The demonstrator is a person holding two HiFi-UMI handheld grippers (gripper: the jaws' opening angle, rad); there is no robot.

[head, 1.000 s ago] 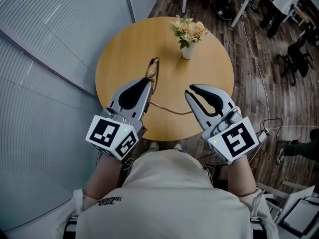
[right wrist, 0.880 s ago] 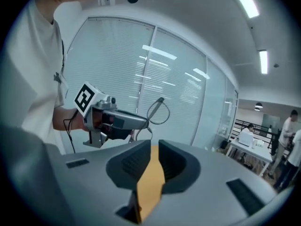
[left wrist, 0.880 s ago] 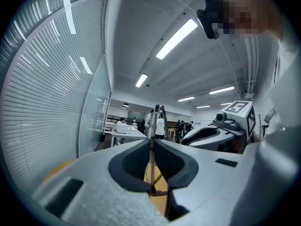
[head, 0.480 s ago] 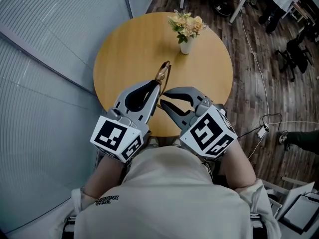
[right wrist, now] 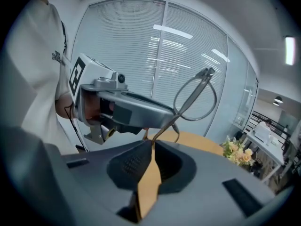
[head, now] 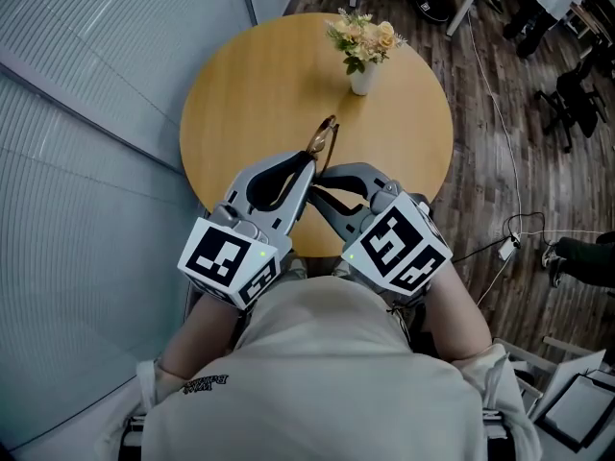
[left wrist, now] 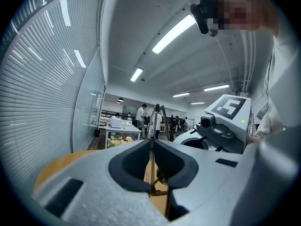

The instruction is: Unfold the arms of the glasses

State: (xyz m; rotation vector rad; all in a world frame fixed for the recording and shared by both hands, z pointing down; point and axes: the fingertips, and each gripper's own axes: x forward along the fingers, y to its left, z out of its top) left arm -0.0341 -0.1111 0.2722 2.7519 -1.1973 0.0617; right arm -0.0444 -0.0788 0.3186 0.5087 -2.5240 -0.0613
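While upright above the table point(head: 240, 94), glasses point(right wrist: 192, 92) between the clamped fingers point(head: 279, 179) of left gripper point(head: 309, 161) and right gripper point(head: 321, 177).

Your pale beige T-shirt point(head: 327, 373) bears dark print; your grey left tongs point(head: 309, 161) and right tongs point(head: 321, 179) carry black-and-white marker cubes point(head: 233, 260).

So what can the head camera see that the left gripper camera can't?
Only the head view shows the left gripper's marker cube and the white vase. Only the left gripper view shows the ceiling lights. Both show the glasses, the flowers, the table and the right gripper.
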